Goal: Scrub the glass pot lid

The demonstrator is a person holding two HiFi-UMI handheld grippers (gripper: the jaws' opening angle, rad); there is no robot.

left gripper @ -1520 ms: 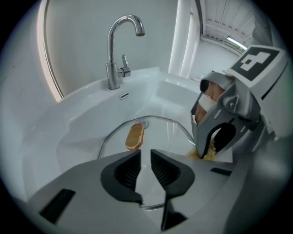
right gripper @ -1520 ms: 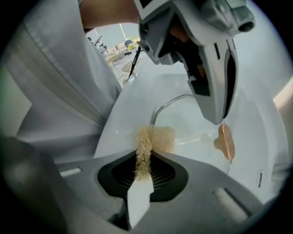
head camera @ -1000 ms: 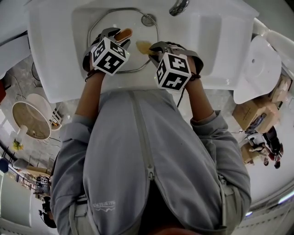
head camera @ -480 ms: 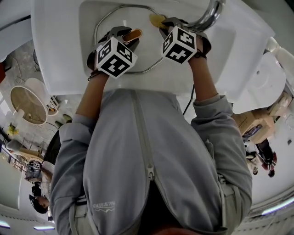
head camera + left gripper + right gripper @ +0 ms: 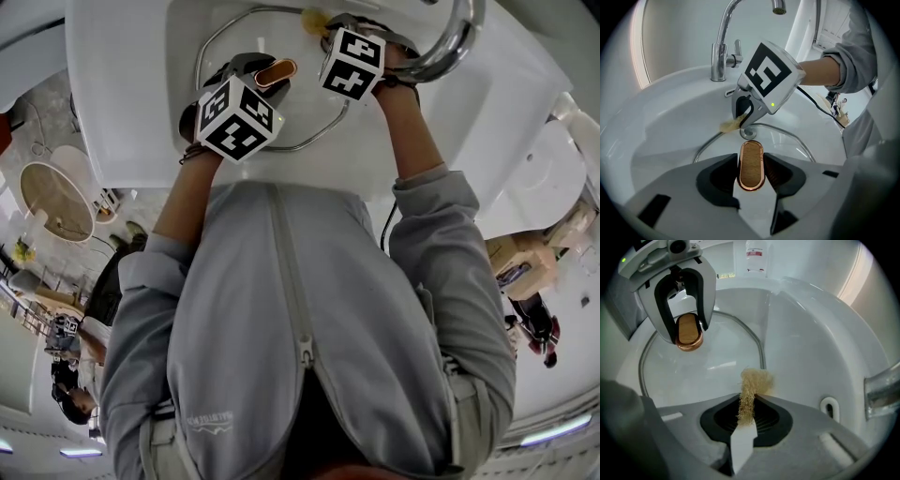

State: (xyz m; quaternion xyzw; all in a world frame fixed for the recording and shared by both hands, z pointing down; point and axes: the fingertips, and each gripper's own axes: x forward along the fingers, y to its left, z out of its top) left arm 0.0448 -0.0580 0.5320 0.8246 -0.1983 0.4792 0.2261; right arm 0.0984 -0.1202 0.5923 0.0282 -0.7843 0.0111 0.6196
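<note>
**A:** Since a second ago, the right gripper [image 5: 326,23] has gone from the near middle of the sink [image 5: 131,94] to its far side, beside the tap [image 5: 450,47]; the left gripper [image 5: 267,77] stayed.

**B:** Why stayed?

**A:** The head view shows it pinning the glass pot lid [image 5: 305,117], which lies flat in the basin; probably so it cannot slide.

**B:** And the left gripper view?

**A:** Both pads are clenched on the lid's wooden knob [image 5: 752,165].

**B:** The right gripper view?

**A:** The jaws pinch a beige scrubber [image 5: 751,394]; its tuft sticks forward, near the lid's right rim; contact I cannot tell.
</note>
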